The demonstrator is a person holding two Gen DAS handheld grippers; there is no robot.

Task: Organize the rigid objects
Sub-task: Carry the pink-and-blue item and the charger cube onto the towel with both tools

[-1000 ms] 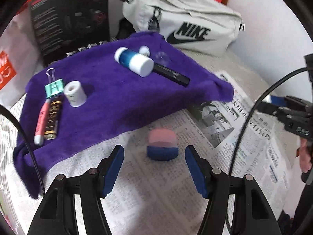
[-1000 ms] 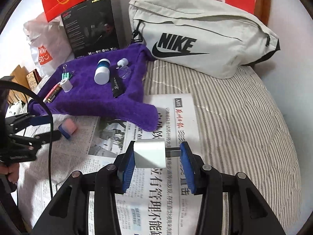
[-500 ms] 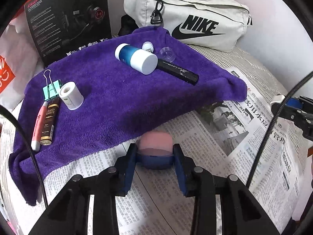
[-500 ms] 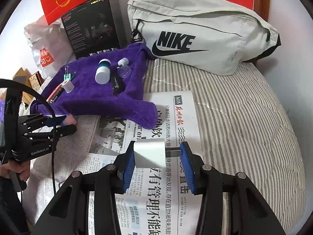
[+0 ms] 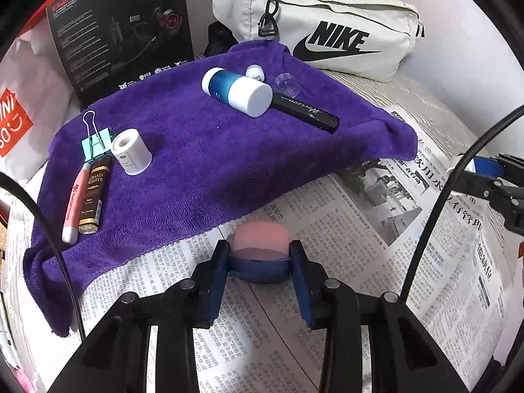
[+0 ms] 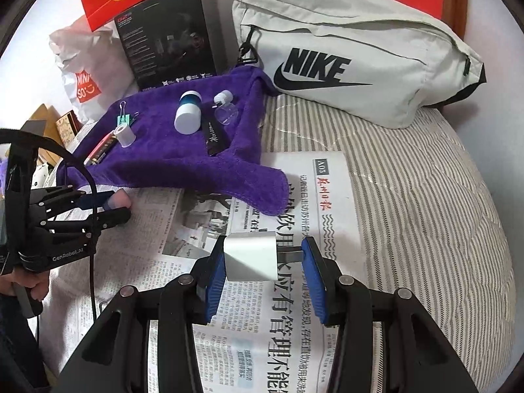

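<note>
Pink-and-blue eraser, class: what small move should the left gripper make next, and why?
Probably lift the eraser and carry it onto the purple towel. The left gripper is already shut on it over the newspaper, while the other small items lie on the towel.

Pink-and-blue eraser (image 5: 260,249) sits pinched between the left gripper's (image 5: 258,262) jaws, just off the purple towel's (image 5: 196,163) near edge, over the newspaper (image 5: 360,245). White block (image 6: 250,255) is held in the right gripper (image 6: 265,262), pressed against one jaw. On the towel: blue bottle (image 5: 235,90) with white cap lying on its side, black tube (image 5: 306,113) touching it, small white roll (image 5: 131,152) beside a green clip (image 5: 95,142), a pink pen (image 5: 75,206) and brown tube (image 5: 93,196) side by side.
</note>
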